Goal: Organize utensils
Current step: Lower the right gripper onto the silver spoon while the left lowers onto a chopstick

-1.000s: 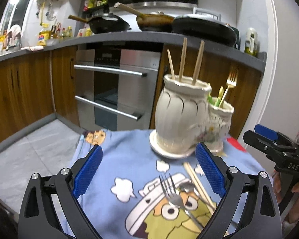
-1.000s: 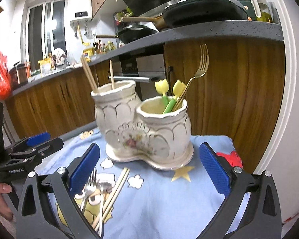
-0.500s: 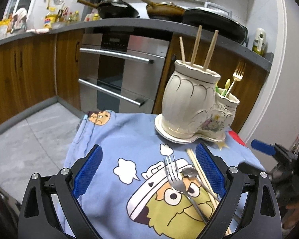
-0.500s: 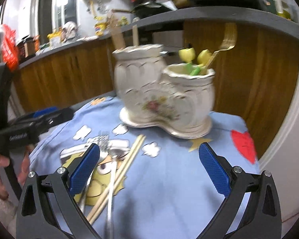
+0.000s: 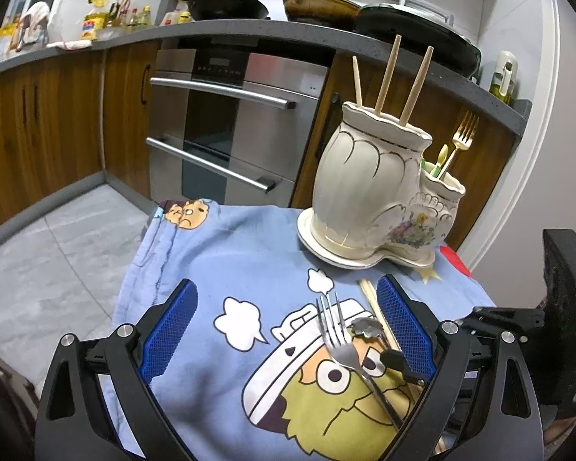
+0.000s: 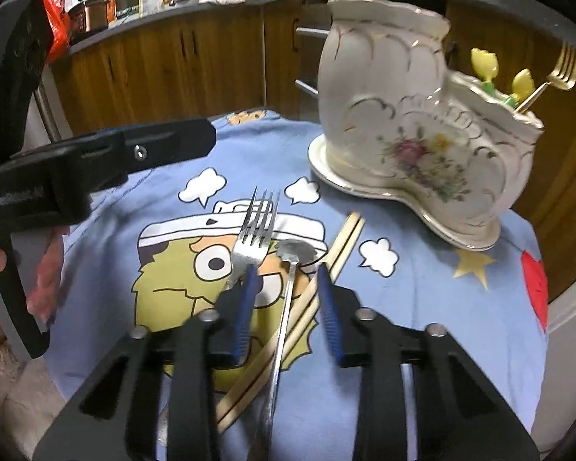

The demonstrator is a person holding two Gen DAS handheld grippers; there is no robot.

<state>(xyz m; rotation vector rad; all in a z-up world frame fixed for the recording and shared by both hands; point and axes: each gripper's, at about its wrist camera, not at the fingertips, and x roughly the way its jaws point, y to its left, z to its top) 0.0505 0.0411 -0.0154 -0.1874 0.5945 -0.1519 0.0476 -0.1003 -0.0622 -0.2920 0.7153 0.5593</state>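
On the blue cartoon cloth (image 5: 219, 253) lie a silver fork (image 6: 255, 238), a silver spoon (image 6: 295, 251) and a pair of wooden chopsticks (image 6: 343, 242). My right gripper (image 6: 286, 269) hangs low over them. Its jaws are closing, with the spoon's handle and the chopsticks between the blue pads, which do not touch them. My left gripper (image 5: 286, 286) stands open and empty above the fork (image 5: 336, 338). Behind stands a cream ceramic holder (image 5: 368, 192). Its tall cup holds three chopsticks (image 5: 388, 73), its low cup a gold fork (image 5: 462, 138).
The cloth covers a small table whose edges drop off on the left and right. Wooden cabinets and a steel oven (image 5: 230, 134) stand beyond it. A hand (image 6: 38, 280) holds the left gripper's handle at the left of the right wrist view.
My right gripper has dropped and tilted down over the spoon and chopsticks, and its jaws have narrowed from wide apart. The left gripper has barely shifted.
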